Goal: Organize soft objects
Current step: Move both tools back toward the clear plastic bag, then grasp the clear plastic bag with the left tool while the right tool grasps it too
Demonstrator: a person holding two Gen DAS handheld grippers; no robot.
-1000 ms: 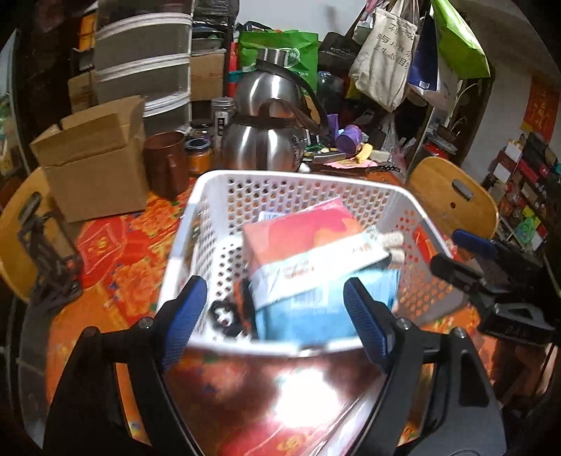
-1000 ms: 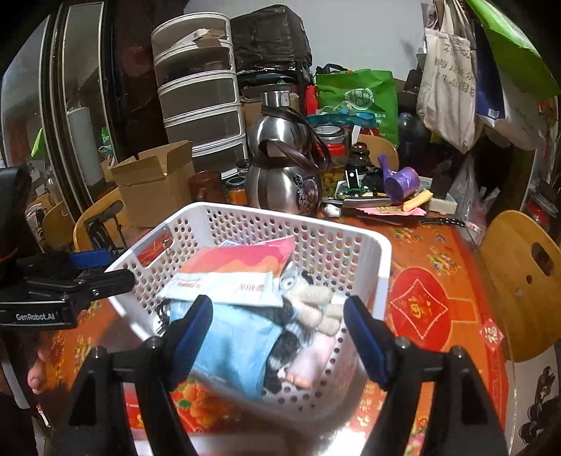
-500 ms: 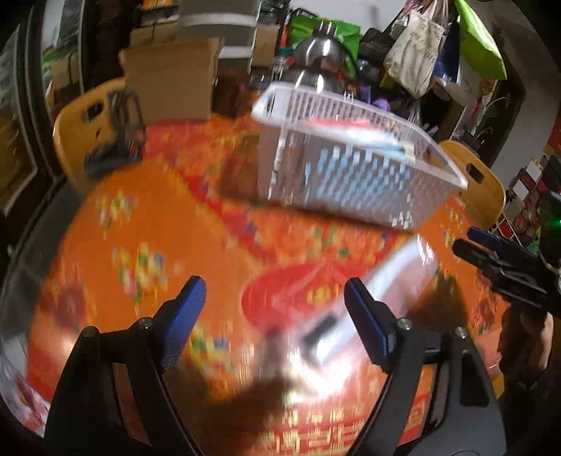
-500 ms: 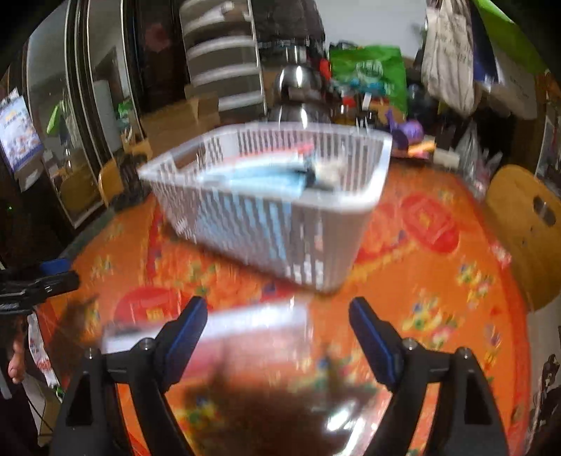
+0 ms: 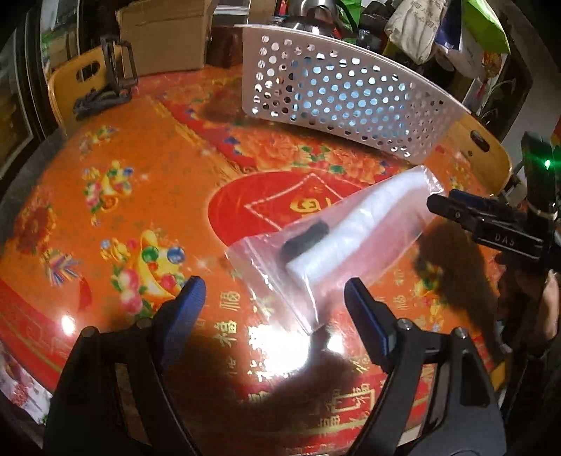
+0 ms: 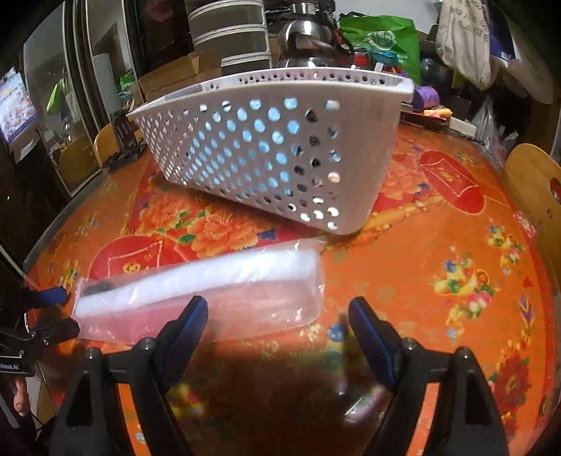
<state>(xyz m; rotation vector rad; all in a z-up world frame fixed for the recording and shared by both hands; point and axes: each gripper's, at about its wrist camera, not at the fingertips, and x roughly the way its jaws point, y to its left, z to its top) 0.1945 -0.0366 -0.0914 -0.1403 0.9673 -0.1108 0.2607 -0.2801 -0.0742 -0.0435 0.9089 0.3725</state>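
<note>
A clear plastic bag with white soft padding and a small black piece inside lies flat on the orange tablecloth. In the right wrist view the same bag stretches sideways just beyond my fingers. My left gripper is open just above the bag's near corner, with nothing pressed between its blue pads. My right gripper is open too, low over the bag's near edge. A white perforated basket, holding blue and other soft packs, stands behind the bag; the same basket fills the right wrist view's middle. The right gripper shows at the left view's right edge.
A round table with an orange and red floral cloth carries everything. Cardboard boxes, a steel kettle, bags and drawers crowd the far side. Wooden chair backs stand around the rim. A black stand sits at the far left.
Both grippers have dropped from over the basket down to the tablecloth in front of it. The clear bag now lies sharp and still under them.
</note>
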